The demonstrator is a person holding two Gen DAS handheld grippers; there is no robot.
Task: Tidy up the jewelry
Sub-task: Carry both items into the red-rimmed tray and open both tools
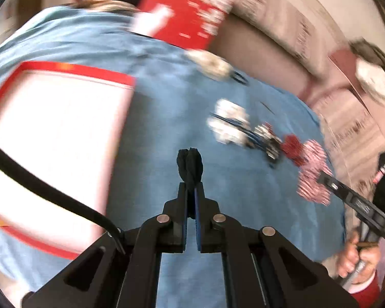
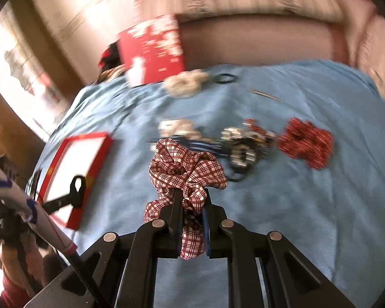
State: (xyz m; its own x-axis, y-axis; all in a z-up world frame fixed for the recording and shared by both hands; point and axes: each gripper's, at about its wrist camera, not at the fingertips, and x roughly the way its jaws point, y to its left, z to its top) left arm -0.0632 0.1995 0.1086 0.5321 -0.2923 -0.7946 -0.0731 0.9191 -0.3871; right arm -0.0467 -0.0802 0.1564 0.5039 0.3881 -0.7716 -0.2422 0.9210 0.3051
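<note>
My left tool (image 1: 191, 187) is clamped shut on a black hair tie (image 1: 190, 165), held above the blue cloth (image 1: 166, 118) just right of the open red-rimmed box (image 1: 64, 138), whose white inside looks bare. My right tool (image 2: 191, 200) grips a plaid scrunchie (image 2: 187, 169), near the jewelry pile (image 2: 243, 143).

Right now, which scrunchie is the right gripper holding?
Look at the blue cloth. Just above it, the right gripper pinches the plaid scrunchie. It has white fabric with dark red checks, unlike the solid red scrunchie lying farther right.
</note>
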